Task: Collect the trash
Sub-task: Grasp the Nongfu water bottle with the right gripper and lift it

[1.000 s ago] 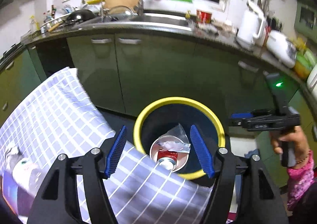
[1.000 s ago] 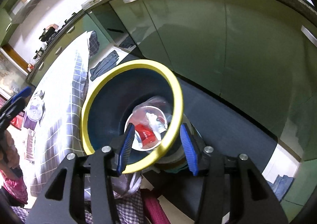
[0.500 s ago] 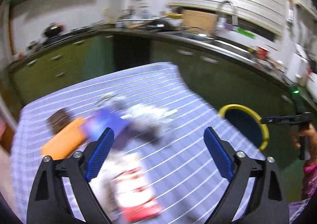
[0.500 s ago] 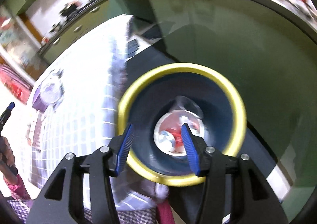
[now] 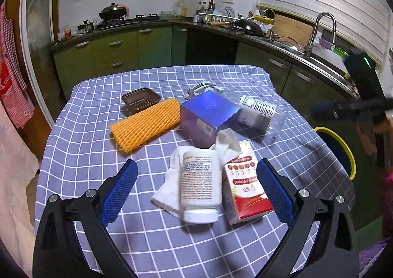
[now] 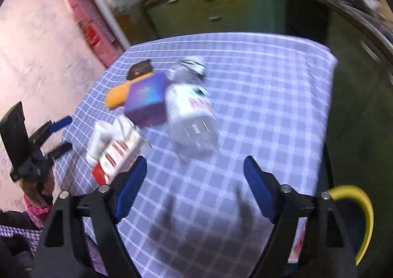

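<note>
Left tongs (image 5: 196, 189) agape over white bottle (image 5: 199, 185) (lying flat), bare tablecloth (image 5: 81, 155) leftward

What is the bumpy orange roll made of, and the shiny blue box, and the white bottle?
The orange roll looks like soft foam netting: its surface is an open diamond mesh. The blue box seems to be glossy coated cardboard, with sharp folded edges and a metallic sheen. The white bottle looks like smooth matte plastic with a printed paper label, though the label could be film.
</note>
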### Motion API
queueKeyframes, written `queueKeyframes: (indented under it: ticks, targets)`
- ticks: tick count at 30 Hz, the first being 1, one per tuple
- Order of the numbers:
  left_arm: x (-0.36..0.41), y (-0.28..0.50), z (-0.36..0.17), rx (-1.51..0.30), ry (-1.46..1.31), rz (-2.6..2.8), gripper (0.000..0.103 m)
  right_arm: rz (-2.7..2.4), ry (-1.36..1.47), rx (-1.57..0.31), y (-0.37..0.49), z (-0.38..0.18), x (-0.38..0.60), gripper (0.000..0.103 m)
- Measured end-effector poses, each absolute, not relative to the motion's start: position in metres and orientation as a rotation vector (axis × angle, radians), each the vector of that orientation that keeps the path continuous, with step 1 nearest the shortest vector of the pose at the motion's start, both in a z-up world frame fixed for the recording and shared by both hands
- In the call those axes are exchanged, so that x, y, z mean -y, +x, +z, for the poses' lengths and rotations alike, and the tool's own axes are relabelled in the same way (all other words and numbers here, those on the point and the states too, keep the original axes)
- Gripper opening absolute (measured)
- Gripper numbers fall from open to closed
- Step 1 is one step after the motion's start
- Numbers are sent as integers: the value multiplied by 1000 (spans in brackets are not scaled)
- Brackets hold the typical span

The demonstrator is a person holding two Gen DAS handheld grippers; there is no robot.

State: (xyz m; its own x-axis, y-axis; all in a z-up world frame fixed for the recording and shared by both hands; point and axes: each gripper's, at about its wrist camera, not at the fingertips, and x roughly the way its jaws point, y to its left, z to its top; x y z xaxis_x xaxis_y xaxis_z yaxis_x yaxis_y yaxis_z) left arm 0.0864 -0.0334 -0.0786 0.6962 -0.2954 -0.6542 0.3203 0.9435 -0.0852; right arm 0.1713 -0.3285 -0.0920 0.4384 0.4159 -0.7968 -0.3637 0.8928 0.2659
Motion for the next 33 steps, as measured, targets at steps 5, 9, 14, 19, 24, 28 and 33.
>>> queueKeyframes:
  ticks: [5, 9, 14, 19, 24, 28, 33]
  targets:
    - [37, 82, -78, -717, 39, -341, 96, 570, -25, -1149, 231, -94, 289, 80]
    - [41, 82, -80, -722, 42, -354, 96, 546, -126, -1248, 263, -112, 271, 80]
    - [43, 83, -82, -729, 48, -357, 96, 541, -179, -1326, 282, -134, 255, 80]
    - [41, 85, -82, -733, 44, -354, 96, 548, -208, -1356, 287, -148, 246, 78]
    - [42, 86, -83, -737, 42, -355, 96, 539, -204, -1364, 289, -154, 245, 62]
    - [45, 85, -82, -732, 49, -358, 96, 542, -155, -1358, 282, -154, 254, 61]
    - [46, 84, -79, -725, 55, -356, 96, 560, -88, -1341, 259, -149, 273, 61]
